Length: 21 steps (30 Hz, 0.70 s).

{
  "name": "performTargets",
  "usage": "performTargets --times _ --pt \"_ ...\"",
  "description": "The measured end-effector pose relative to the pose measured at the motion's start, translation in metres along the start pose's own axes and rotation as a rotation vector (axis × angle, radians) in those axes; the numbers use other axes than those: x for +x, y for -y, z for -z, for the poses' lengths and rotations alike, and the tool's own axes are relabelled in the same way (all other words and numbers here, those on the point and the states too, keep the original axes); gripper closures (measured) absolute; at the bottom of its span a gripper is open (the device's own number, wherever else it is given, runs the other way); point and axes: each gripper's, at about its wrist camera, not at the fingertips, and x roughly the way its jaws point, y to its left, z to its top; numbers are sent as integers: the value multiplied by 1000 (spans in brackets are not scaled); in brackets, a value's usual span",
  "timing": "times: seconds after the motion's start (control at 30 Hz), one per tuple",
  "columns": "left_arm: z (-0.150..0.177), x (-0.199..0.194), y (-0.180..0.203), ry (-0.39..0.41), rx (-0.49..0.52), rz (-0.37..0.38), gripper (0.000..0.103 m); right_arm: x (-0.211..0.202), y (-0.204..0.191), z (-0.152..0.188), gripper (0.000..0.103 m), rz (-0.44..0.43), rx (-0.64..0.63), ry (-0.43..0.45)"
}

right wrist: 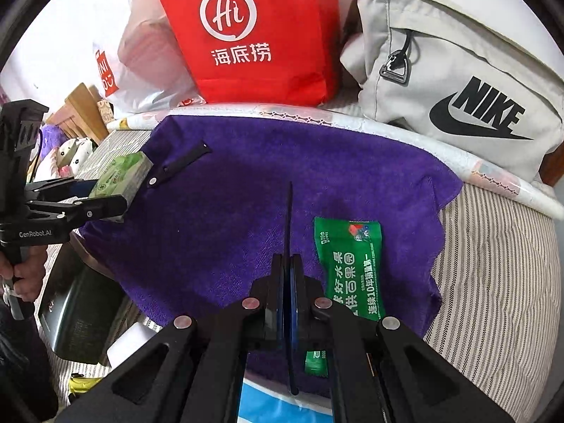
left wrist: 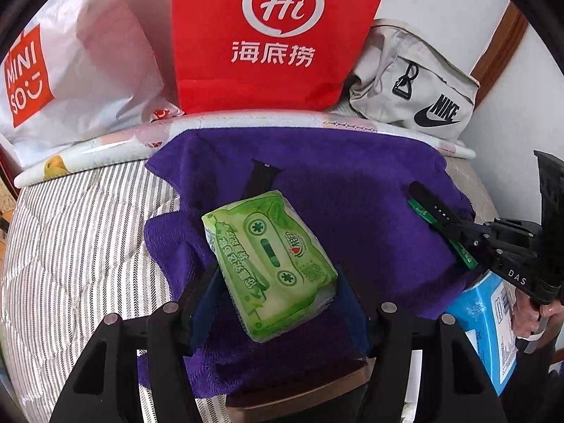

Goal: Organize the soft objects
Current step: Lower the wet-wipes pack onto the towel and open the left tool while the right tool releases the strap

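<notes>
Bed (left wrist: 70, 218) carries purple towel (left wrist: 317, 183) at centre. Left hand-held gripper (left wrist: 271, 278) grips green tissue pack (left wrist: 271, 264) over the towel's 8 o'clock. Right hand-held gripper (right wrist: 290, 264), jaws together, pinches thin watch strap (right wrist: 290, 218); green sachet (right wrist: 352, 264) lies at its 3 o'clock.

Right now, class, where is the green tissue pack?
In the left wrist view the green tissue pack sits centre frame between the left gripper's fingers, above the purple towel.

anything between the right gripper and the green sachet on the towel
Nothing visible: only bare purple towel separates the right gripper from the green sachet beside it. But its jaws are shut on a black strap.
</notes>
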Motion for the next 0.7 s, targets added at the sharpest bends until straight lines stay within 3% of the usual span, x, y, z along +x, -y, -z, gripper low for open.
performTargets --times 0.3,0.4,0.47,0.7 --pt "0 5 -8 -34 -47 26 37 1 -3 -2 98 3 -10 -4" --pt "1 5 -7 -37 -47 20 32 -1 -4 -2 84 -3 -7 -1" --pt "2 3 -7 -38 -49 17 32 -4 -4 0 67 0 -6 11" --pt "7 -18 -7 -9 -52 -13 32 -29 -14 5 58 16 -18 67"
